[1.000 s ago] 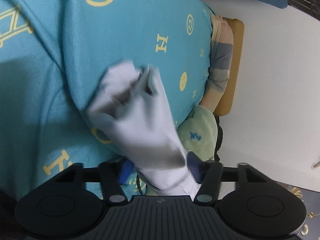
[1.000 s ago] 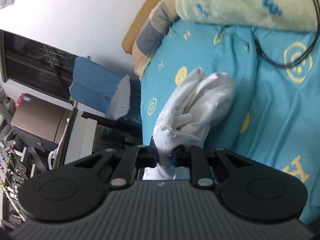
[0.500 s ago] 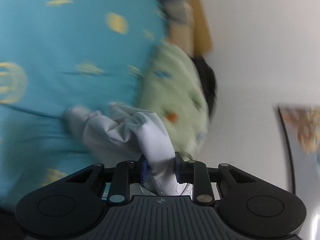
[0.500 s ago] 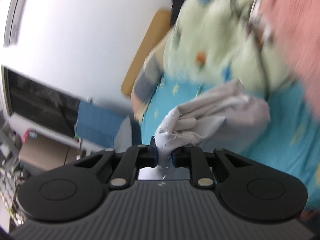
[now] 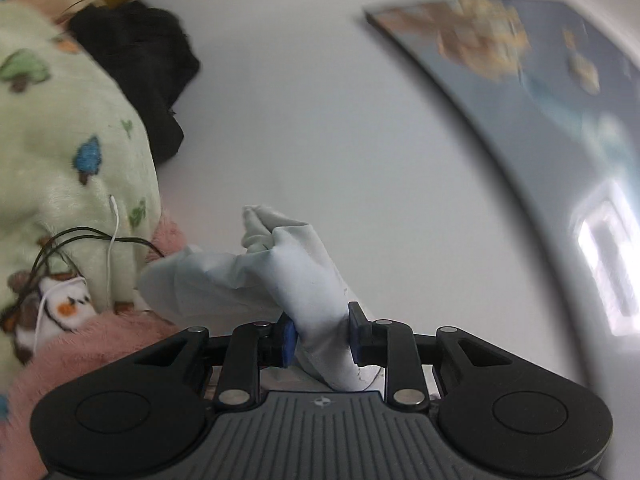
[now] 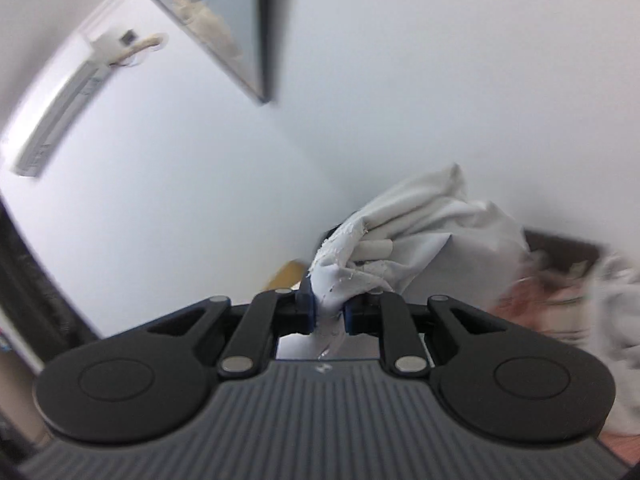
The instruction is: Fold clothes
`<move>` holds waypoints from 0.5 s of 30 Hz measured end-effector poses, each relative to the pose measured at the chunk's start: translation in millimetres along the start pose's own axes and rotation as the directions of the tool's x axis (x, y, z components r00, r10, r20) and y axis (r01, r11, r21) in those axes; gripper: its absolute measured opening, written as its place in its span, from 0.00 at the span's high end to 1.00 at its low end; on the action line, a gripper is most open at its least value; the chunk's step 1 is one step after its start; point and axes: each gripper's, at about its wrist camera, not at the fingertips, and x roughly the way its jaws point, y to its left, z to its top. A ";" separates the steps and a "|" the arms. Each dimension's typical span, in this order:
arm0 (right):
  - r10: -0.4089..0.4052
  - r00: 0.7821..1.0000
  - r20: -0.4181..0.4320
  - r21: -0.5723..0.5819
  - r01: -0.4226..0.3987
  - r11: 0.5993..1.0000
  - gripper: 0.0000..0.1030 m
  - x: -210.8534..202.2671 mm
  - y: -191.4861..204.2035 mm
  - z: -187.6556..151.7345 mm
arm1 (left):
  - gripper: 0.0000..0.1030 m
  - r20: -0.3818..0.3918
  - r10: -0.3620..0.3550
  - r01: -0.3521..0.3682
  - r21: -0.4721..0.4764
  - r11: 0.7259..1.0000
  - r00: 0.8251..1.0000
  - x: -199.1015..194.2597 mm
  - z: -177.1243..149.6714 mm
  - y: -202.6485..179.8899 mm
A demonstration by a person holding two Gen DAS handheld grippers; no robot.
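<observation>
White garment point(image 5: 304, 280) bunched, lifted toward wall; left claw point(image 5: 319, 336), right claw point(image 6: 329, 312) both pinching it.

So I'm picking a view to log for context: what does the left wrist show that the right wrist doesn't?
Only the left wrist shows the green printed fleece blanket, a black garment, pink fleece and thin cables. Only the right wrist shows a wall-mounted air conditioner and a blurred grey cloth. Both show a white garment clamped between the fingers, a framed picture and white wall.
</observation>
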 end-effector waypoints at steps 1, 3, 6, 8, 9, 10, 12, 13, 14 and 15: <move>-0.035 0.999 -0.008 -0.008 0.035 0.999 0.83 -2.6 -14.9 -10.5 | 0.74 -0.024 0.030 -0.029 0.052 0.998 0.999 8.6 -14.8 5.0; -0.101 0.994 -0.040 -0.020 0.100 0.995 0.83 -6.1 -48.3 -35.8 | 0.74 -0.083 0.094 -0.083 0.125 0.989 0.992 16.1 -48.0 23.1; -0.166 0.977 -0.135 0.053 0.174 0.983 0.83 -20.3 -100.4 -83.4 | 0.76 -0.190 0.183 -0.147 0.189 0.971 0.964 7.2 -92.0 59.5; -0.174 0.972 -0.160 0.070 0.187 0.980 0.83 -31.1 -119.0 -111.2 | 0.76 -0.205 0.204 -0.151 0.245 0.958 0.957 -9.0 -115.5 70.9; -0.182 0.970 -0.164 0.069 0.195 0.978 0.83 -35.1 -123.2 -121.3 | 0.76 -0.209 0.214 -0.156 0.260 0.953 0.954 -12.8 -120.7 74.8; -0.188 0.968 -0.169 0.070 0.202 0.977 0.82 -37.1 -123.6 -129.4 | 0.76 -0.213 0.224 -0.161 0.274 0.948 0.951 -16.6 -125.6 78.7; -0.207 0.963 -0.173 0.052 0.219 0.974 0.81 -39.0 -120.8 -137.4 | 0.73 -0.208 0.250 -0.175 0.322 0.930 0.946 -14.0 -122.7 80.5; -0.223 0.958 -0.181 0.029 0.232 0.972 0.80 -38.3 -116.5 -139.0 | 0.70 -0.207 0.265 -0.181 0.352 0.918 0.942 -18.4 -125.8 78.3; -0.240 0.952 -0.188 0.005 0.246 0.969 0.80 -37.6 -112.0 -140.6 | 0.67 -0.207 0.289 -0.197 0.376 0.906 0.935 -24.5 -126.3 72.2; -0.250 0.946 -0.208 -0.007 0.254 0.967 0.78 -38.5 -109.0 -139.9 | 0.66 -0.204 0.308 -0.210 0.395 0.894 0.929 -26.9 -124.4 68.2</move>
